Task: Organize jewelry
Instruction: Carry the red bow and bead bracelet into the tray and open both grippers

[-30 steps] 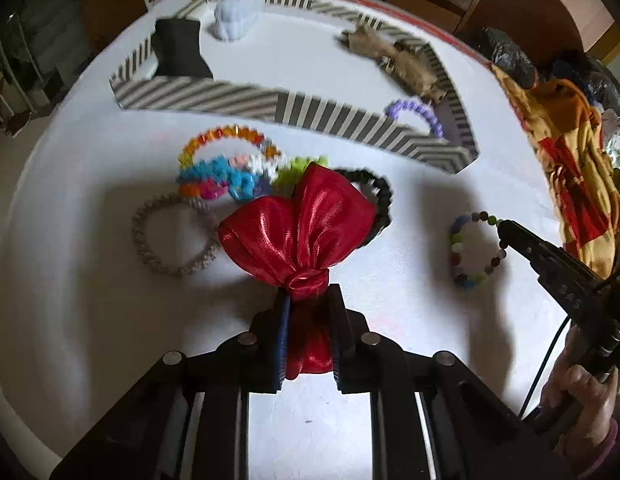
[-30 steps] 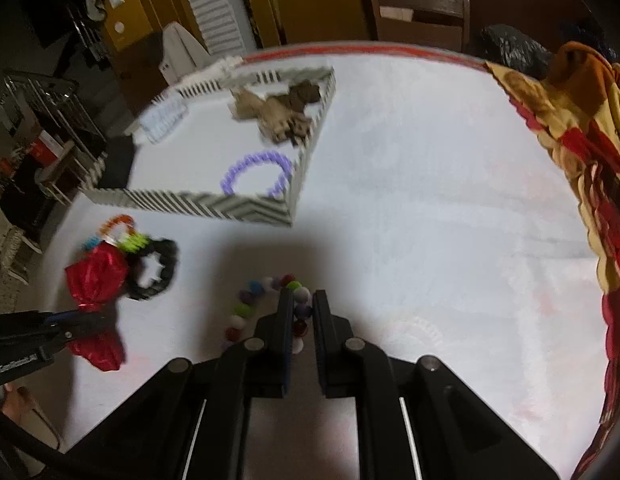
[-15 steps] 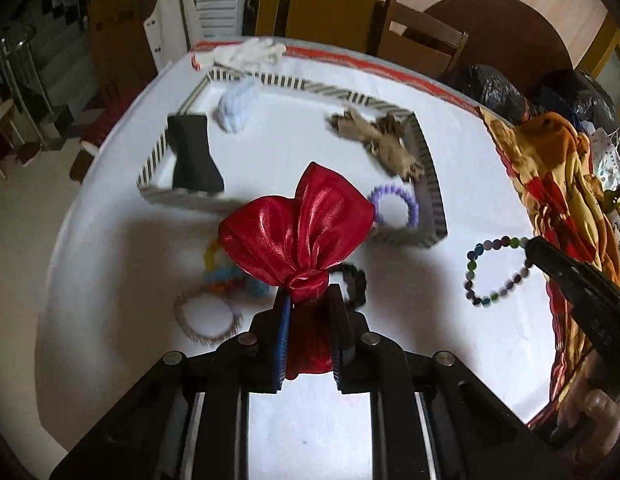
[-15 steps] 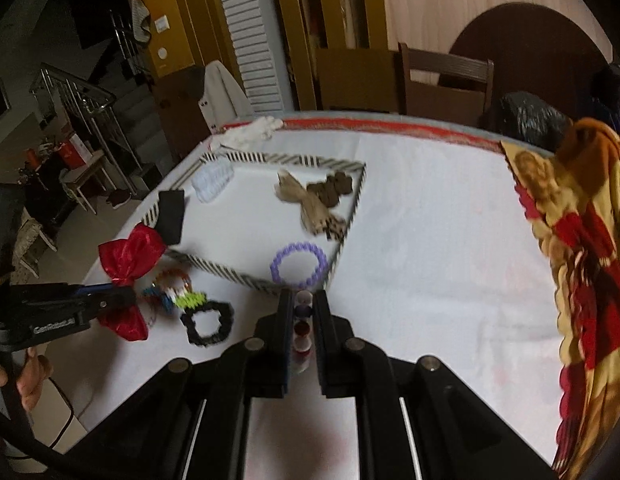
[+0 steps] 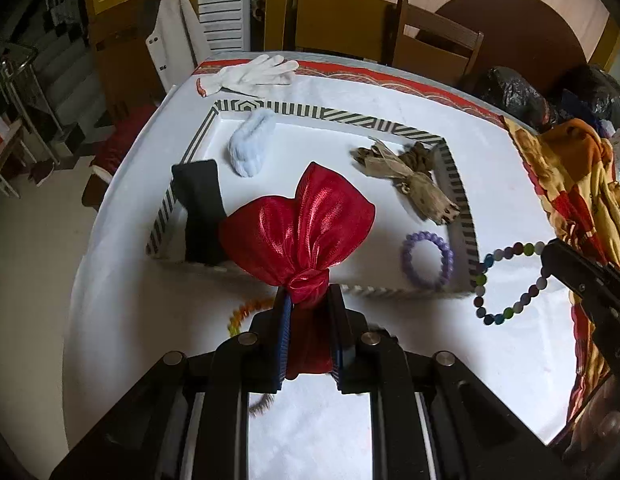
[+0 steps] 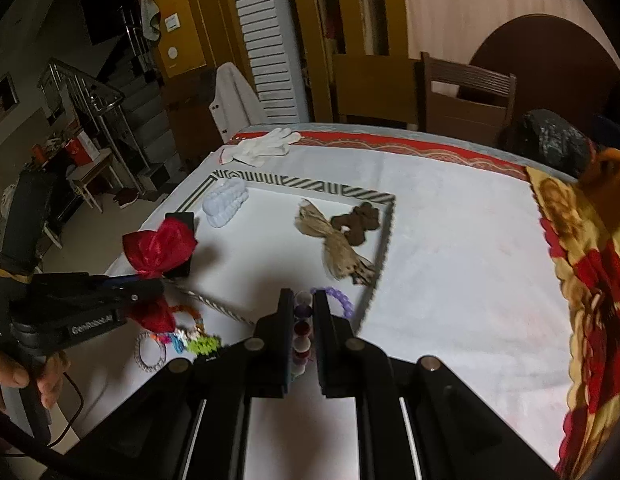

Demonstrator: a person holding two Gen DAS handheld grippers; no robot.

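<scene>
My left gripper [image 5: 308,300] is shut on a shiny red bow [image 5: 298,232] and holds it in the air above the near edge of the striped tray [image 5: 457,176]; the bow also shows in the right wrist view [image 6: 160,248]. My right gripper [image 6: 303,304] is shut on a multicoloured bead bracelet [image 6: 302,332], which hangs from it in the left wrist view [image 5: 505,280], just right of the tray. In the tray lie a purple bracelet [image 5: 427,258], a tan and brown bow pair [image 5: 409,176], a pale blue scrunchie [image 5: 252,148] and a black item [image 5: 200,210].
Several bracelets and hair ties [image 6: 178,340] lie on the white table in front of the tray. A white glove [image 5: 254,74] lies beyond the tray. A yellow and red cloth [image 5: 581,184] covers the table's right side. Chairs stand behind.
Both grippers have risen well above the table with their loads and moved toward the tray. The bead bracelet left the table and now hangs from the right gripper.
</scene>
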